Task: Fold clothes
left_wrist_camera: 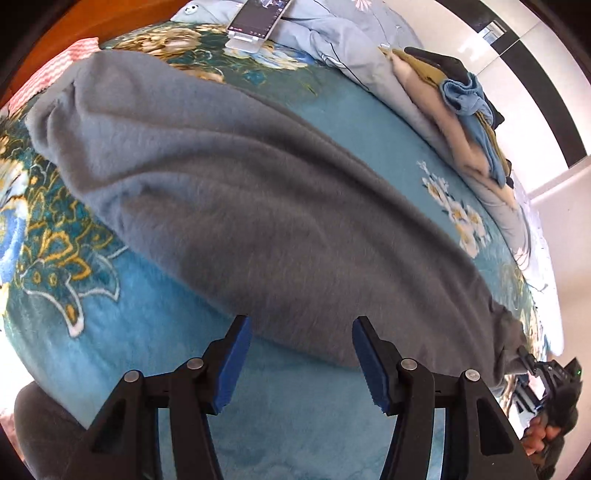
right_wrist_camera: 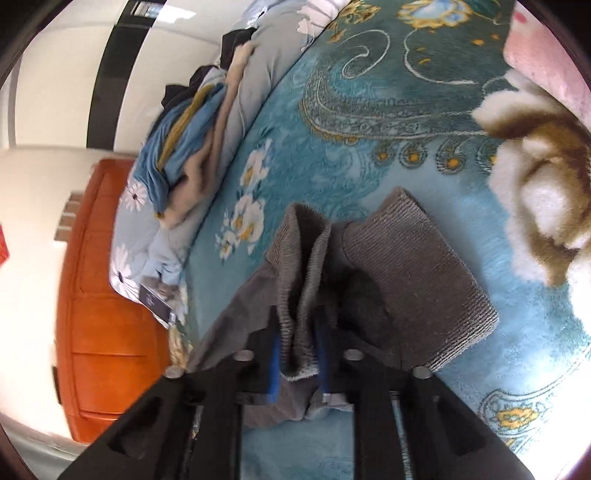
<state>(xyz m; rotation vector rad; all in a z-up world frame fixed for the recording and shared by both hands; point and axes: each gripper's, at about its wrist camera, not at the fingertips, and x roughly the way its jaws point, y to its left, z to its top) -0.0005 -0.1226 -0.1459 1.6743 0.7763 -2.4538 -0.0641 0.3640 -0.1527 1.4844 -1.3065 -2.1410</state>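
A grey fleece garment (left_wrist_camera: 229, 192) lies stretched diagonally across the teal floral blanket (left_wrist_camera: 288, 421), from the upper left to the lower right. My left gripper (left_wrist_camera: 301, 363) hovers open just short of its near edge, nothing between its blue pads (left_wrist_camera: 234, 369). In the right wrist view my right gripper (right_wrist_camera: 299, 363) is shut on the bunched grey ribbed hem (right_wrist_camera: 299, 280) of the same garment. A ribbed cuff (right_wrist_camera: 417, 273) lies flat to the right of it. In the left wrist view the right gripper (left_wrist_camera: 526, 360) shows small at the garment's far end, held by a hand (left_wrist_camera: 541, 437).
A pile of folded clothes (left_wrist_camera: 465, 118), beige, blue and olive, rests on a pale floral duvet (left_wrist_camera: 343, 37) along the bed's far side. A phone on a stand (left_wrist_camera: 255, 22) stands near the headboard. A pink pillow (right_wrist_camera: 546, 66) and an orange wooden headboard (right_wrist_camera: 107, 295) border the bed.
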